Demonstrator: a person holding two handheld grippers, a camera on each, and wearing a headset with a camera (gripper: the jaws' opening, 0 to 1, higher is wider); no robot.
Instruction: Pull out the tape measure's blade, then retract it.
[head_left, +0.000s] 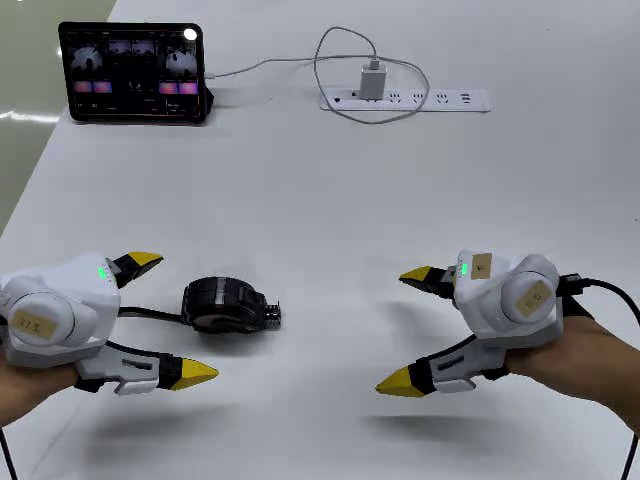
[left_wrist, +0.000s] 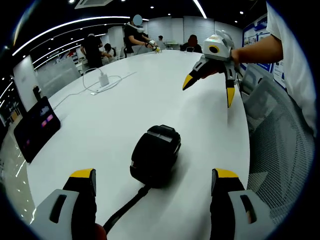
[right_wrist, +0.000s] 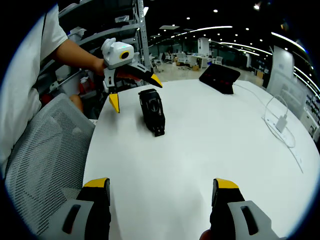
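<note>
Left gripper (head_left: 177, 315), right gripper (head_left: 400, 328), one tape measure (head_left: 225, 305)

Between my left gripper (head_left: 180, 315) and right gripper (head_left: 395, 329) the white table (head_left: 330, 220) lies open. The tape measure (head_left: 225, 305) blocks the left side; tablet (head_left: 133, 70) and power strip (head_left: 440, 99) stand far back.

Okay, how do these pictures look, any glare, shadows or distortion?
Head view: sharp, evenly lit, soft shadows under the left gripper and right gripper on the table. Both gripper views: fisheye curves the table edge and ceiling light strips; tape measure in focus.
</note>
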